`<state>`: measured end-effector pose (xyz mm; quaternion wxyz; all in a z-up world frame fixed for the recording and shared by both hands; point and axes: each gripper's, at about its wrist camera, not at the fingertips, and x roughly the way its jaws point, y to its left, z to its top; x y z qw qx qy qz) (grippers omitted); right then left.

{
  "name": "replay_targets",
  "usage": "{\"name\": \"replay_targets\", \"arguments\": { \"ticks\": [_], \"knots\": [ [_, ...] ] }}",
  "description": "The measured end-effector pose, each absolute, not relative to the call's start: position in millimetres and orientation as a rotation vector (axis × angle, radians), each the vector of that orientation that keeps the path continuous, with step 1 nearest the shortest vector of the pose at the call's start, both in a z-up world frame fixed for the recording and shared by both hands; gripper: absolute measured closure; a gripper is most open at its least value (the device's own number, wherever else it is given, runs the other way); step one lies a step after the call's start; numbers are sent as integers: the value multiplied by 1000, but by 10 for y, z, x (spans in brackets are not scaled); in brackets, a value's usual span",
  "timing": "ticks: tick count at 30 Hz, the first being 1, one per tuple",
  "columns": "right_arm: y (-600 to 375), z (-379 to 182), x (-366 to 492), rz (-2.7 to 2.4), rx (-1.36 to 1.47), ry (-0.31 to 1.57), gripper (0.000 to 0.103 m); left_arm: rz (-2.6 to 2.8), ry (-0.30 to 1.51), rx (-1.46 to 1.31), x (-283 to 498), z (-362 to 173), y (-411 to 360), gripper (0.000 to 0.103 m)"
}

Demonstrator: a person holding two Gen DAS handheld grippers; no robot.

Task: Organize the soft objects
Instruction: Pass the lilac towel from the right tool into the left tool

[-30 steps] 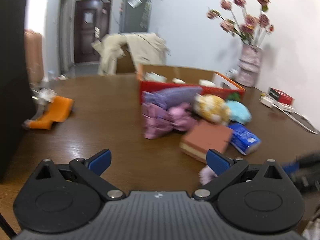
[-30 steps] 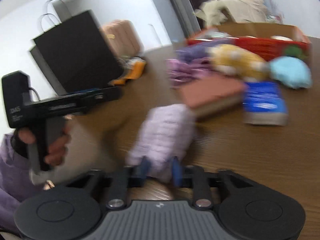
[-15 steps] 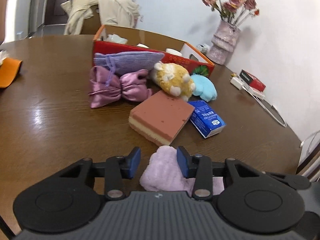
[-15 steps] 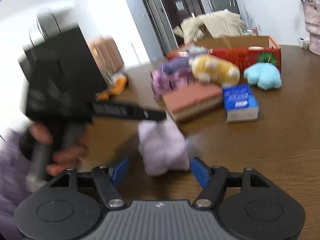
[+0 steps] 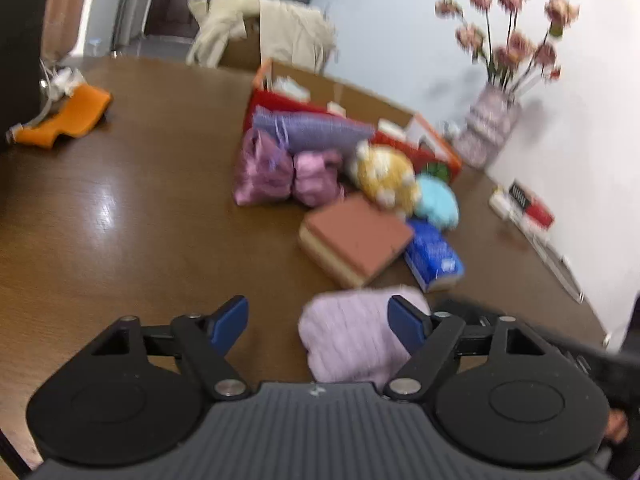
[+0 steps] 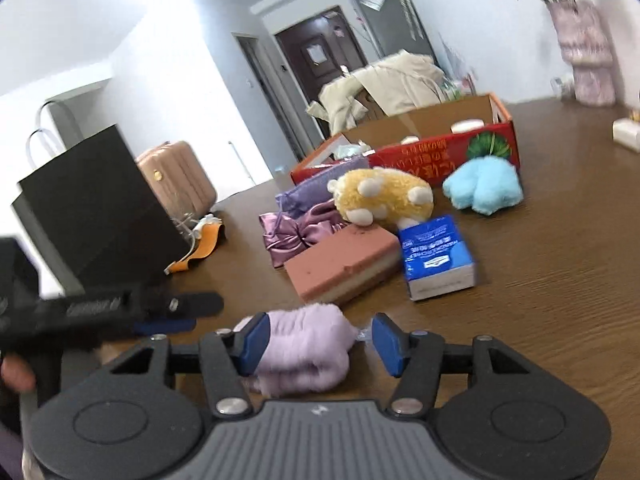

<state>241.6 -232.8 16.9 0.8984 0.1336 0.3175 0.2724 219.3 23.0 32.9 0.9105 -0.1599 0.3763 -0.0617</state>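
Left claw (image 5: 316,322): your jaws opening, lilac plush toy (image 5: 352,336) touching one pad.
Right claw (image 6: 318,342): closing, toy between, not clamped.

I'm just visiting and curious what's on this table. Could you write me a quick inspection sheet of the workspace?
Surface: brown wooden table, glossy.
Job's things: lilac fluffy towel, yellow plush, blue plush, sponge block, tissue pack, satin pouches.
Clutter: red cardboard box, orange item, black bag.
Grippers: left gripper opening, right gripper closing; the towel is between both, neither clamping it.
Cables: white lead along the wall.
Surroundings: flower vase, suitcase, dark door.
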Motion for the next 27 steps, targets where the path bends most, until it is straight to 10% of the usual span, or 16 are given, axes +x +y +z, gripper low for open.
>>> {"name": "replay_targets", "arguments": {
  "ticks": [5, 13, 27],
  "knots": [
    [-2151, -40, 2583, 512, 291, 681, 66, -189, 815, -351, 2199, 222, 200, 76],
    [-2205, -108, 2504, 510, 350, 689, 86, -223, 802, -318, 2188, 268, 96, 83],
    [-2426, 828, 3380, 529, 324, 460, 87, -292, 510, -73, 3393, 1257, -226, 85]
  ]
}}
